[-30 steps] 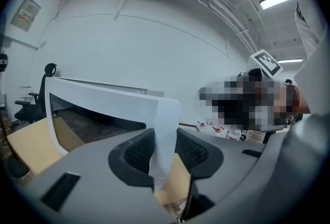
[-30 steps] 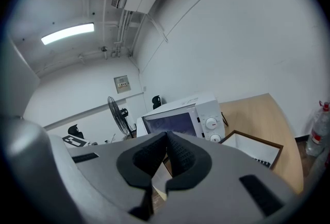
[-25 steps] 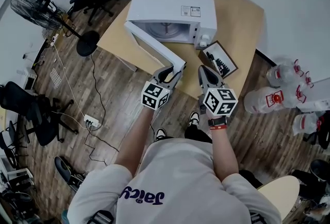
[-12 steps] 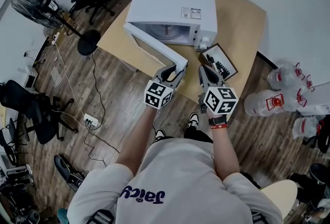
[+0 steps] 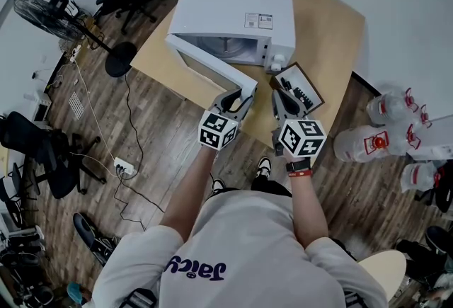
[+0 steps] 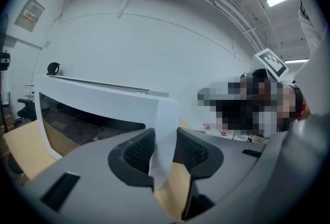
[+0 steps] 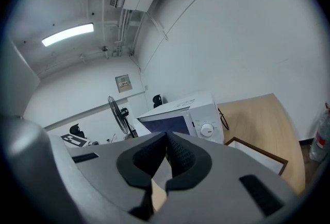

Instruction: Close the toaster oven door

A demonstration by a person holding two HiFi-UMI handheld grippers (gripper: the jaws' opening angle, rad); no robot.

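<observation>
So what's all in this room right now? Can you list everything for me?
toaster oven: one, white, on the table
toaster oven door: one, white frame, standing open
table: one, light wood, near the wall
framed tray: one, dark rim, on the table right of the oven; contents unclear
standing fan: one, black, floor at far left
office chairs: at least two, black, left side of the floor
power strip: one, white, wooden floor at left
water bottles: several, clear with red, floor at right
left gripper: one, grey, jaws clamped on the door's free edge
right gripper: one, grey, jaws shut, empty, beside the left one
</observation>
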